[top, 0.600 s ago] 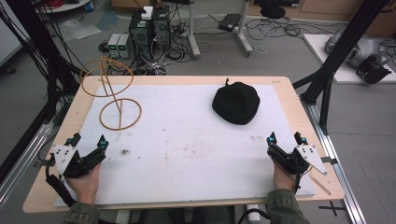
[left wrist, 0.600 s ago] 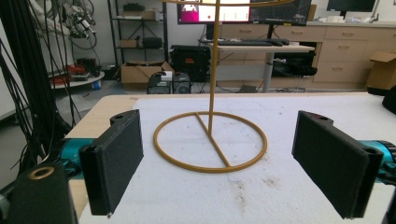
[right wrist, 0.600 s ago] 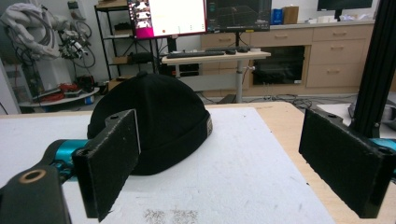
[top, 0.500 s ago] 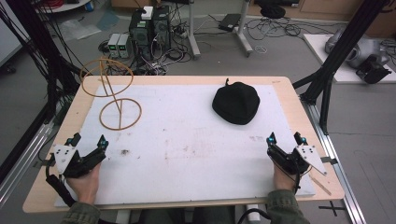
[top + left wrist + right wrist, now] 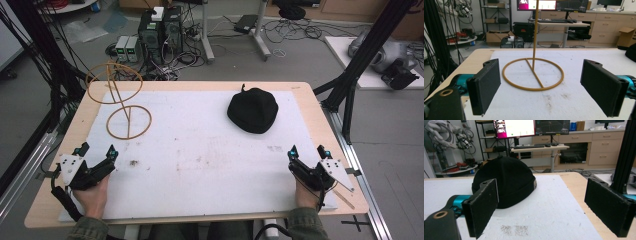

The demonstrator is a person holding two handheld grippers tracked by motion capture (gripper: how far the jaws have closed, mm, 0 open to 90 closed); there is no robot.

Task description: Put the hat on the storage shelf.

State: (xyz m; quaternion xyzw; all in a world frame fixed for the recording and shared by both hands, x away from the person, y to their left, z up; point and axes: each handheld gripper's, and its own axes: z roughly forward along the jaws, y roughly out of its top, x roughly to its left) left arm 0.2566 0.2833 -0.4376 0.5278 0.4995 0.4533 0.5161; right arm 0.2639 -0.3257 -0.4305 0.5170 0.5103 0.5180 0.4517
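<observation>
We start at the left gripper [image 5: 96, 151], resting at the near left corner of the table [image 5: 300, 95], jaws spread wide and empty. Straight ahead of it stands the wire hat stand [image 5: 122, 107]: flat ring base on the white mat [image 5: 200, 155], upright rod, second ring on top. In the left gripper view the base ring [image 5: 533, 74] sits framed between the two jaws, well short of contact, so we judge this hand is lined up to steady the stand.

Over to the right gripper [image 5: 307, 151], parked at the near right edge, also wide open, holding nothing. Ahead of it and slightly to its left lies the black cap [image 5: 252, 110], dome up on the mat, apart from the jaws. The right gripper view puts the cap [image 5: 506, 185] just past the left jaw, so this hand likely goes for the cap. Both hands look like a ready pose; cap and stand sit well apart, nothing touched yet.
</observation>
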